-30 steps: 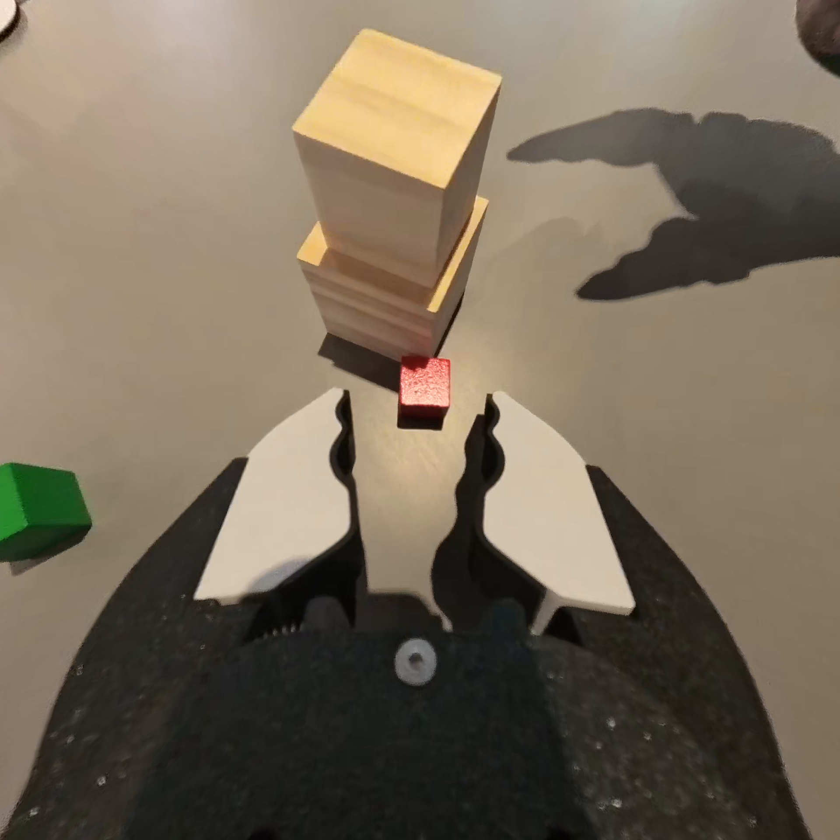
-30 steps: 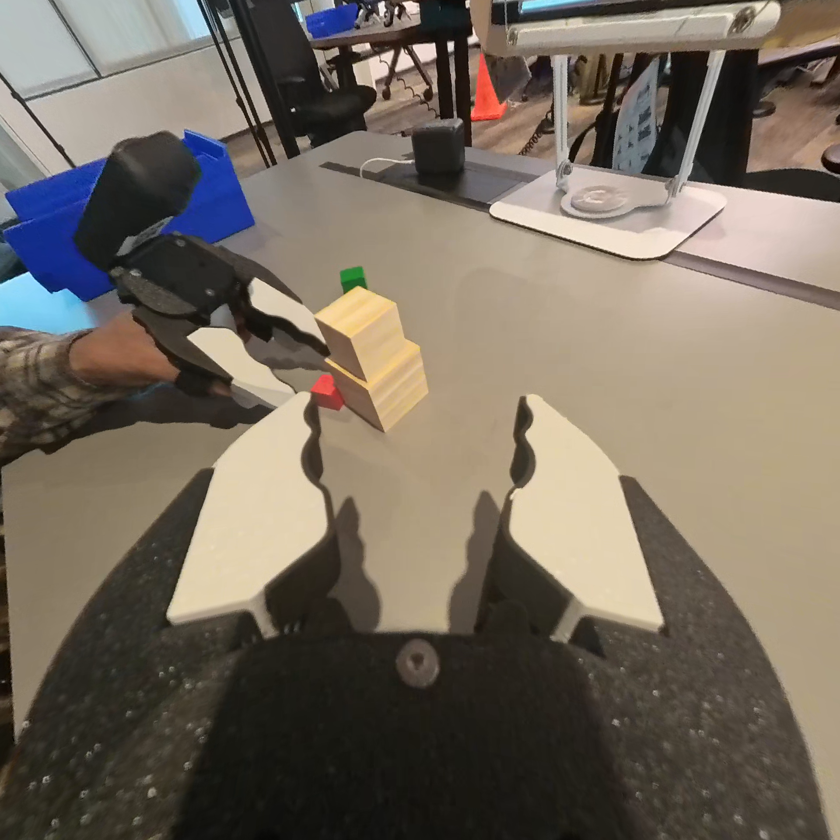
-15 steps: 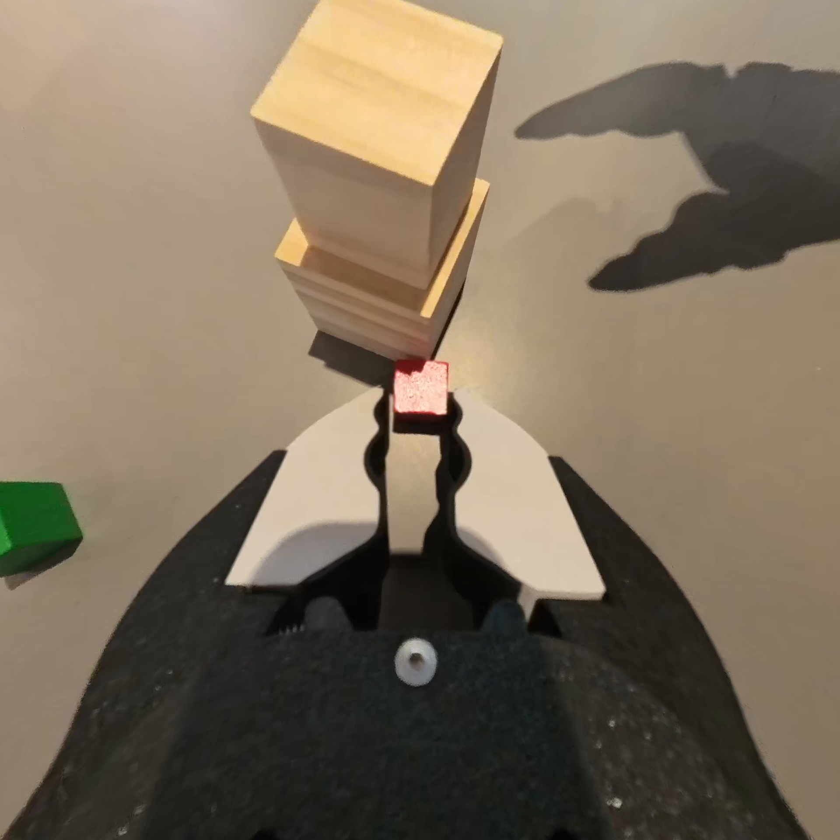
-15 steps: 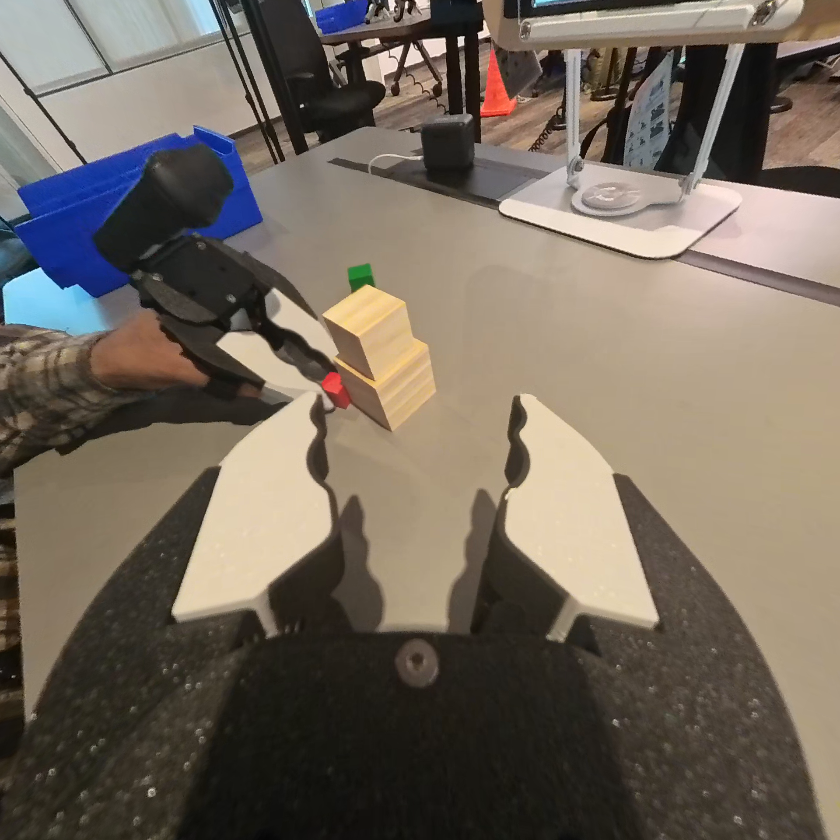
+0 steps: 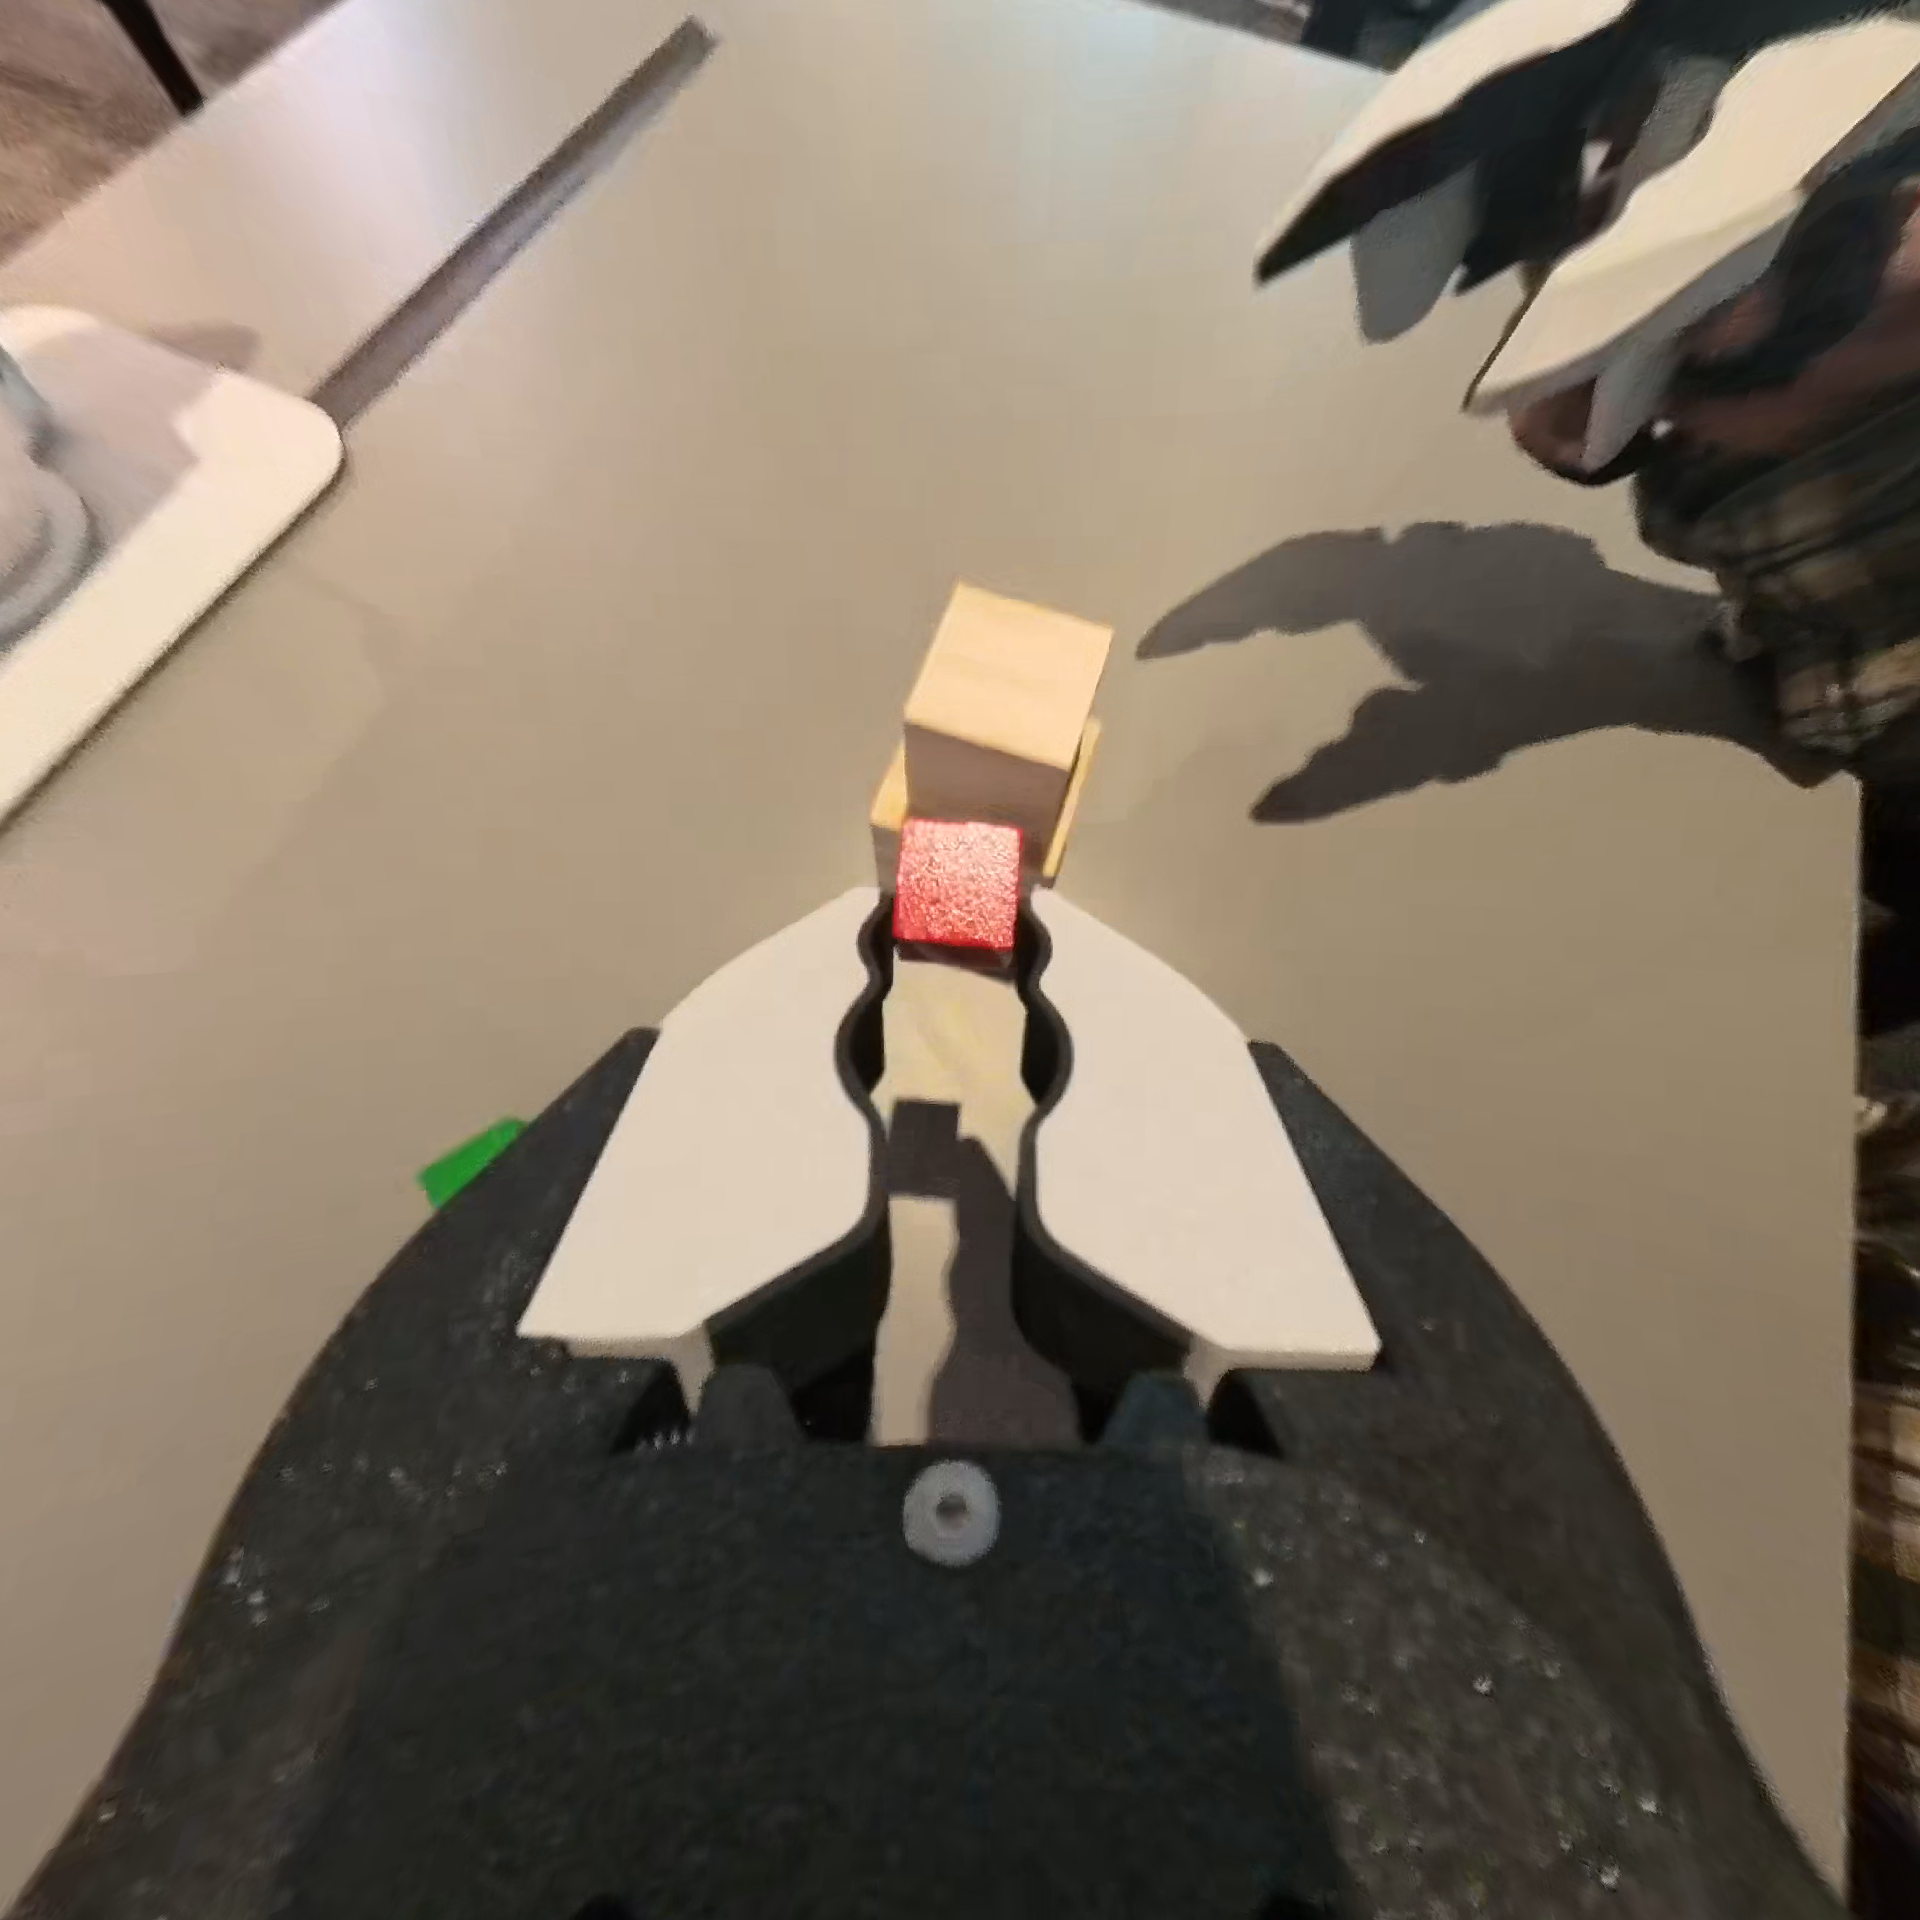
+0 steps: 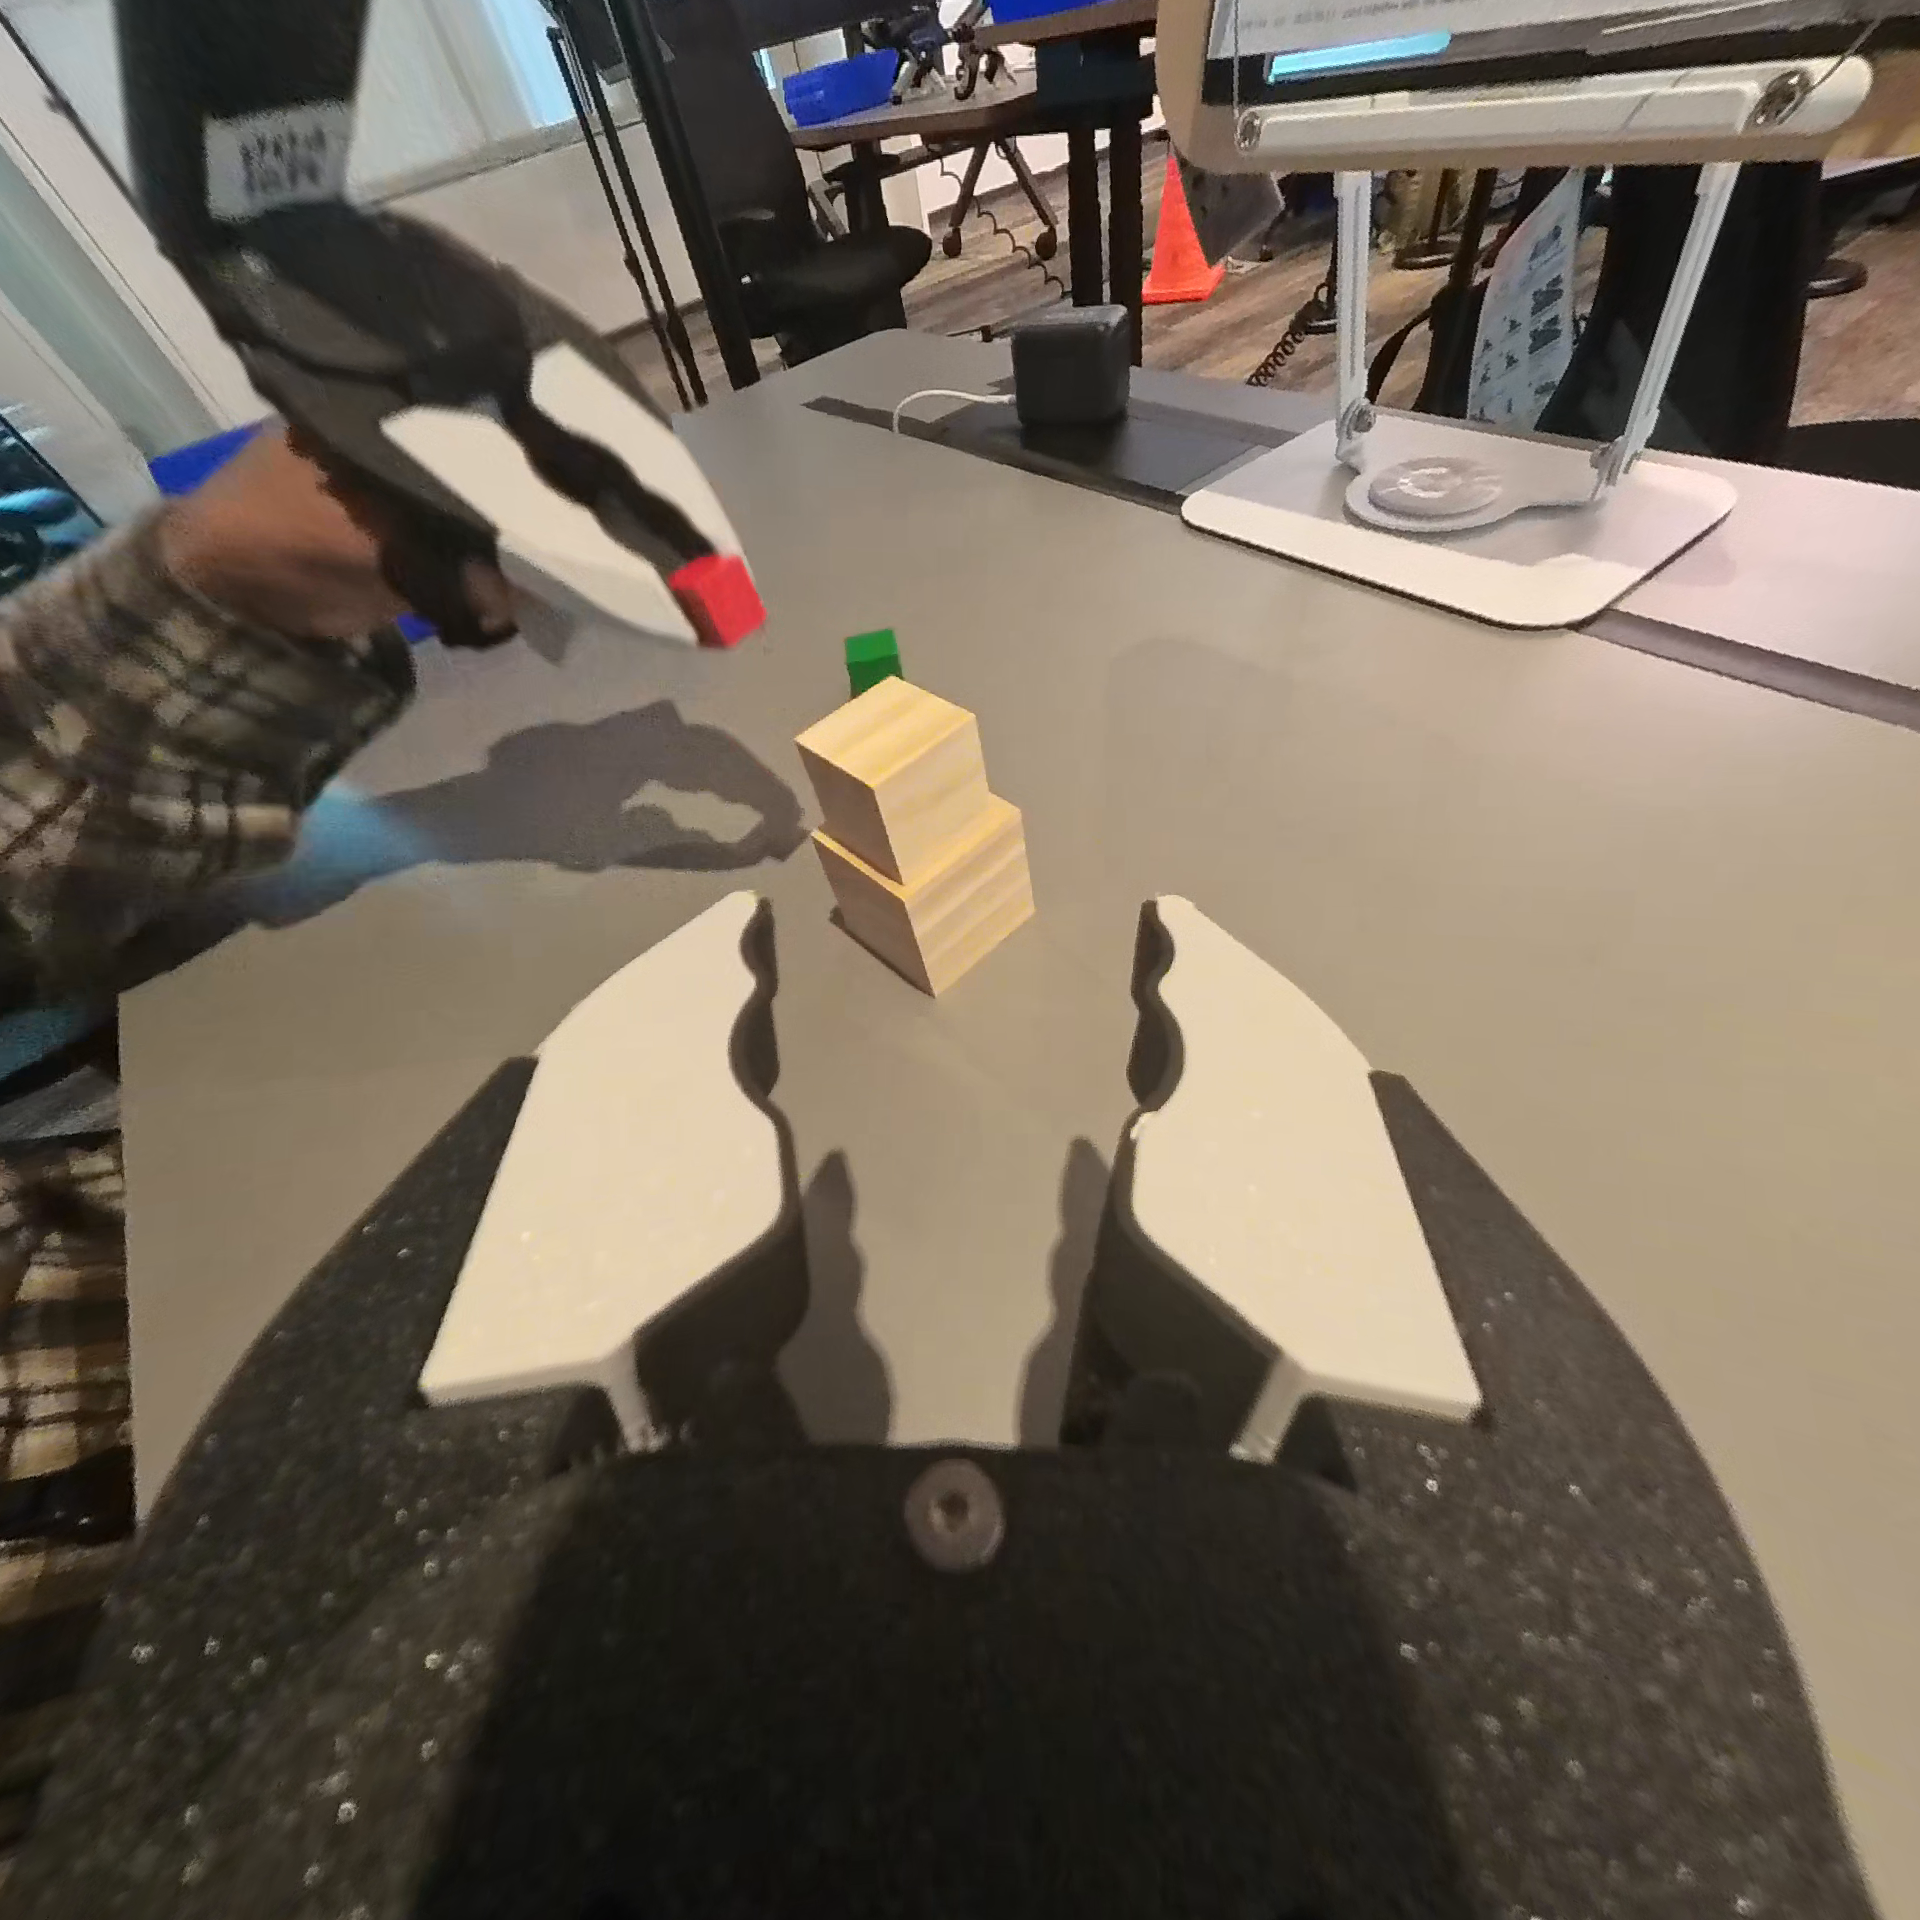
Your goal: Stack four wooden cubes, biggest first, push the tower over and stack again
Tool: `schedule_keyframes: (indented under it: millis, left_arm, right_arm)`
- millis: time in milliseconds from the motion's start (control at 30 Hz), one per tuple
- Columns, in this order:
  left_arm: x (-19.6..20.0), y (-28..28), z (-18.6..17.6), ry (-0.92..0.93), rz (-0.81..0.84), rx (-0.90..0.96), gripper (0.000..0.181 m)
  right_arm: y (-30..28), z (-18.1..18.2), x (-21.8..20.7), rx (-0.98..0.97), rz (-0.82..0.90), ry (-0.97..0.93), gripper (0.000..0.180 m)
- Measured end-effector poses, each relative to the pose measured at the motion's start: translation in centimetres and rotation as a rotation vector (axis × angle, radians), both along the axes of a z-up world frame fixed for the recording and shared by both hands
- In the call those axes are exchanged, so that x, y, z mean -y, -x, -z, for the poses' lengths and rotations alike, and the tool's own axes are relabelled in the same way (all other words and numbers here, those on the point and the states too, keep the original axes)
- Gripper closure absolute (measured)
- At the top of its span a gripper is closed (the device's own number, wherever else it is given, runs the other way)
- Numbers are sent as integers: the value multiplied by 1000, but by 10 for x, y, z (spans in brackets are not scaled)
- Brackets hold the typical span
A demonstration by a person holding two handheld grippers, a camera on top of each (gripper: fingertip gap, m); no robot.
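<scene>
The left gripper is clamped on a small red-painted wooden cube, pinched at the very tips of its white fingers and lifted clear of the grey tabletop; in the right wrist view that same gripper hangs in the air to the left of and above the stack, tilted down toward the right with the red cube at its end. The stack is a large pale natural-wood cube standing on the table with a smaller pale wood cube on top, the upper one turned slightly against the lower, so the tower's long axis runs straight up. In the left wrist view the red cube covers most of the lower block, leaving only slivers beside the upper block. A small green wooden cube rests on the table just beyond the tower in the right wrist view; the left wrist view shows only a corner of it poking out beside the gripper body. The right gripper is spread wide and empty, low and just on the near side of the stack; it appears blurred in the upper right corner of the left wrist view. A white monitor stand base and a dark cube-shaped device sit at the far edge. A plaid sleeve is cut off at the left.
</scene>
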State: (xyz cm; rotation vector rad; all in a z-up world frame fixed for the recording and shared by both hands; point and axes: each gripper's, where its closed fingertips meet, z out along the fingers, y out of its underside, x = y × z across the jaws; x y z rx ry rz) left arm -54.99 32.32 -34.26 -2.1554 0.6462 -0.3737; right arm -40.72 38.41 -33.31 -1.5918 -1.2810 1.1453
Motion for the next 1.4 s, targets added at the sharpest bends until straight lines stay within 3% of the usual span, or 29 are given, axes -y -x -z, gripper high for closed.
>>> schedule_keyframes:
  millis: [33,133,400,1233,1400]
  left_arm:
    - [-4,-1,-8,-1,15,-23,159]
    - [-17,-9,-17,30,61,-105,159]
    - [-37,-42,-1,128,172,-138,159]
    - [-41,-49,18,181,208,-117,158]
    - [-44,-45,17,171,191,-129,146]
  right_arm:
    - [0,0,0,0,-1,0,114]
    - [-1,0,0,5,-2,-1,114]
    - [-2,3,1,10,-14,11,116]
    - [0,8,3,18,-42,30,119]
    - [0,9,3,20,-44,31,118]
